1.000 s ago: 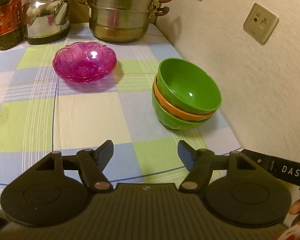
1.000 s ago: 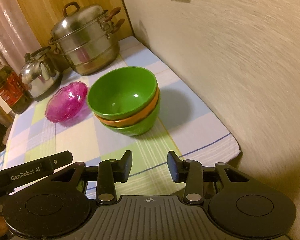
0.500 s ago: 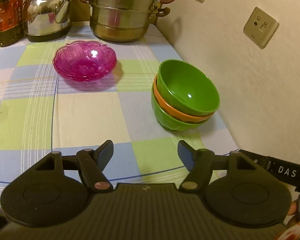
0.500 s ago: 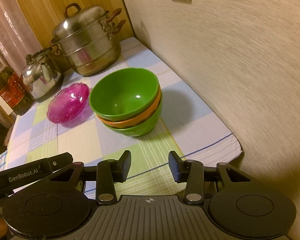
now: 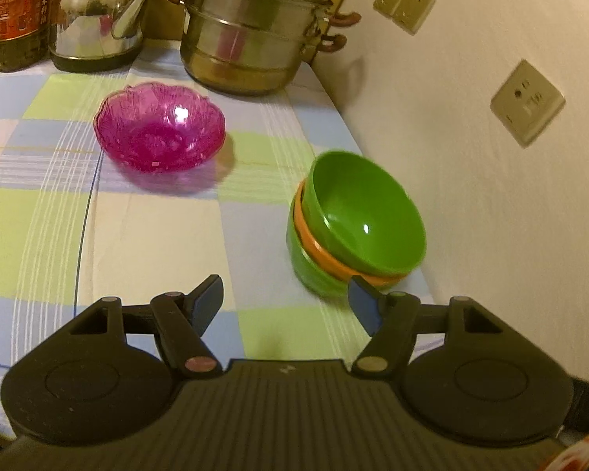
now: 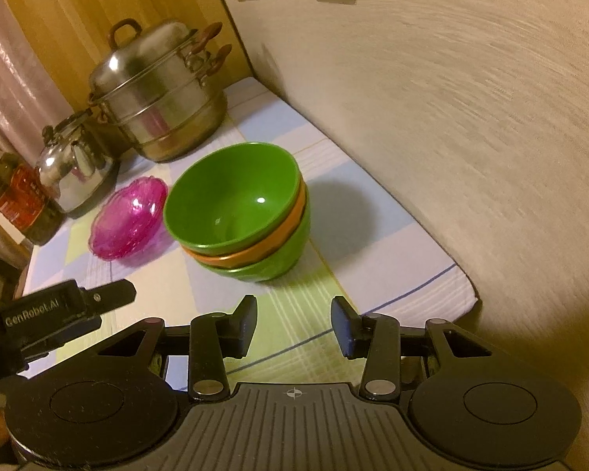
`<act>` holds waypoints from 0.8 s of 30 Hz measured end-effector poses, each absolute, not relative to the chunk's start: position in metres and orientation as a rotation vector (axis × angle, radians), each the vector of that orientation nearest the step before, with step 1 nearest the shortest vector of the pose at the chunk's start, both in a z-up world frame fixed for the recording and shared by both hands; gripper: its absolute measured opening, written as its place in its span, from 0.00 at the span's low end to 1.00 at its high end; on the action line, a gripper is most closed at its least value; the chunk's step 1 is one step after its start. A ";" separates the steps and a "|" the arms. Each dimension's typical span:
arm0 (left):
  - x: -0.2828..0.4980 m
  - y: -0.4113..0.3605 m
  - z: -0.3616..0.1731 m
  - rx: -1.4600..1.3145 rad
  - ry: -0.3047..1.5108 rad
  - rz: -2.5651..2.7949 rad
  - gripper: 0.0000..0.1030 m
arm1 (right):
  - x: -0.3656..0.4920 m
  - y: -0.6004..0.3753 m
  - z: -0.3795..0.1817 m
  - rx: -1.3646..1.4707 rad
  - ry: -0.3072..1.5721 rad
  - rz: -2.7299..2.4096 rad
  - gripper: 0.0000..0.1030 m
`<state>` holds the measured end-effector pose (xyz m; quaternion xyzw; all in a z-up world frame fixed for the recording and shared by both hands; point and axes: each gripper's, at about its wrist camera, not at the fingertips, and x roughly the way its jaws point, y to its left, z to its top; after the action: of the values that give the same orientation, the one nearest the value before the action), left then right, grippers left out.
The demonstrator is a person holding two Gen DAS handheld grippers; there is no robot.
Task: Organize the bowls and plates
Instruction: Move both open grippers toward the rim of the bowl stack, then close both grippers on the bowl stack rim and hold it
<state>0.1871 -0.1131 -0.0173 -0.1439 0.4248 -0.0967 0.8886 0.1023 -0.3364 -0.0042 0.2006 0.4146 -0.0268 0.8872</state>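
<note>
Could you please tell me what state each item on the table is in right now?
Green bowl: upright, empty, top of stack.
Orange bowl: nested, middle.
Pink bowl: upright, empty, apart.
Steamer: lid on.
Kettle: lid on.
Left gripper: open, empty.
Right gripper: open, empty.

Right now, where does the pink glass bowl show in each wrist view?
Left wrist: pink glass bowl, upper left of centre, left of the stacked bowls.
Right wrist: pink glass bowl, left of centre, beside the stack.
Shared landmark: steel steamer pot behind it.
</note>
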 end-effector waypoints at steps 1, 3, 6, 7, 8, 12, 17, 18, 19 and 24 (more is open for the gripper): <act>0.191 -0.113 -0.017 -0.305 0.873 -0.202 0.65 | 0.104 -0.337 -0.005 0.421 0.862 -0.059 0.41; 0.200 -0.114 -0.015 -0.317 0.871 -0.205 0.65 | 0.109 -0.340 -0.005 0.427 0.863 -0.065 0.41; 0.216 -0.114 -0.015 -0.338 0.885 -0.213 0.65 | 0.118 -0.344 -0.006 0.436 0.860 -0.070 0.41; 0.222 -0.115 -0.016 -0.342 0.891 -0.217 0.64 | 0.121 -0.346 -0.006 0.440 0.858 -0.070 0.41; 0.229 -0.115 -0.017 -0.351 0.903 -0.227 0.64 | 0.125 -0.347 -0.006 0.444 0.856 -0.070 0.41; 0.251 -0.118 -0.026 -0.379 0.937 -0.250 0.62 | 0.144 -0.349 -0.005 0.457 0.850 -0.067 0.41; 0.274 -0.121 -0.039 -0.416 0.985 -0.270 0.62 | 0.171 -0.352 -0.006 0.489 0.838 -0.069 0.41; 0.278 -0.122 -0.041 -0.424 0.992 -0.272 0.62 | 0.176 -0.354 -0.007 0.497 0.837 -0.070 0.41; 0.281 -0.122 -0.043 -0.430 0.997 -0.274 0.62 | 0.181 -0.355 -0.008 0.508 0.837 -0.072 0.41; 0.296 -0.125 -0.058 -0.442 1.049 -0.275 0.62 | 0.204 -0.362 -0.018 0.554 0.863 -0.070 0.41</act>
<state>0.2958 -0.1246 -0.0580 -0.2084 0.4950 -0.1297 0.8335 0.2038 -0.3623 -0.0179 0.2649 0.4128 -0.0332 0.8708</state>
